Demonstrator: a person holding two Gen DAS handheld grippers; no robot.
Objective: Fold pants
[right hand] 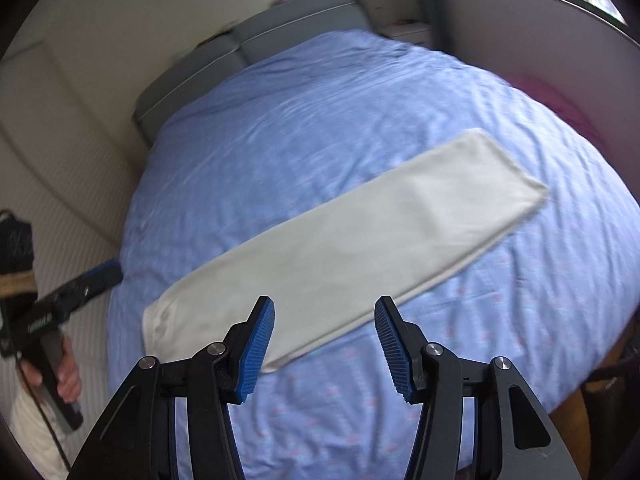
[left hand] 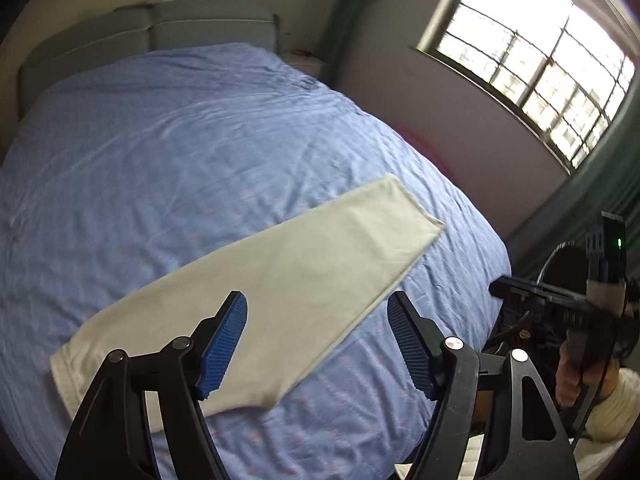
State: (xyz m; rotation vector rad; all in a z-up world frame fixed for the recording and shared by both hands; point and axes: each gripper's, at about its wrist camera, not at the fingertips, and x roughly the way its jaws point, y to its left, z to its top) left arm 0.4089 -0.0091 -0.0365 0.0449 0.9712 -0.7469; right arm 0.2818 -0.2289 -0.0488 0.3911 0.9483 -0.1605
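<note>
- Currently left gripper (left hand: 316, 344): fingers spread, nothing between them, up over the bed.
- Right gripper (right hand: 324, 346): fingers apart too, empty, also above the bed.
- Pants (right hand: 348, 240): cream, folded lengthwise into one long strip, lying flat and diagonal on the blue bedcover (right hand: 320, 112), near the bed's foot end.
- Grey headboard (right hand: 256, 40) at the far end.

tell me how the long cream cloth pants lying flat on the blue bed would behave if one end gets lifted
The long cream cloth pants look thin and lie flat, so they would probably droop limply. On the wrinkled blue bedcover they would likely drag rather than slide.
</note>
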